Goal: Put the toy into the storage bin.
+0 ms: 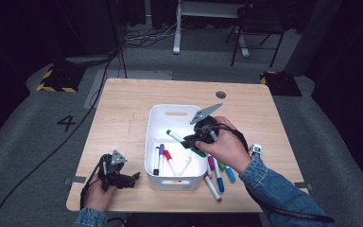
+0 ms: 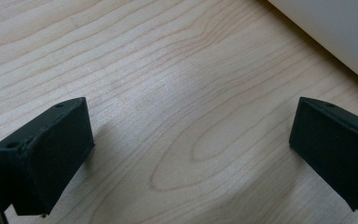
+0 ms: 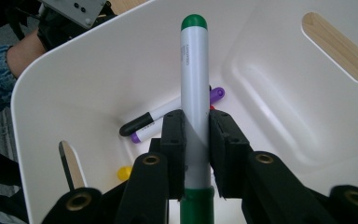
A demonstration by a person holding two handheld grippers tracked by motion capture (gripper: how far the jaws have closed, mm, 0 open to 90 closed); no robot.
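Observation:
My right gripper is shut on a green-capped white marker, held over the white bin. In the right gripper view the green marker stands clamped between the black pads, pointing into the white bin. On the bin's floor lie a black marker, a purple marker and something yellow. My left gripper rests at the table's front left, open, nothing between its fingers.
Several markers lie on the wooden table right of the bin. A small white object sits near the right forearm. A round hole is at the table's far side. The bin's outer wall lies close to the left gripper.

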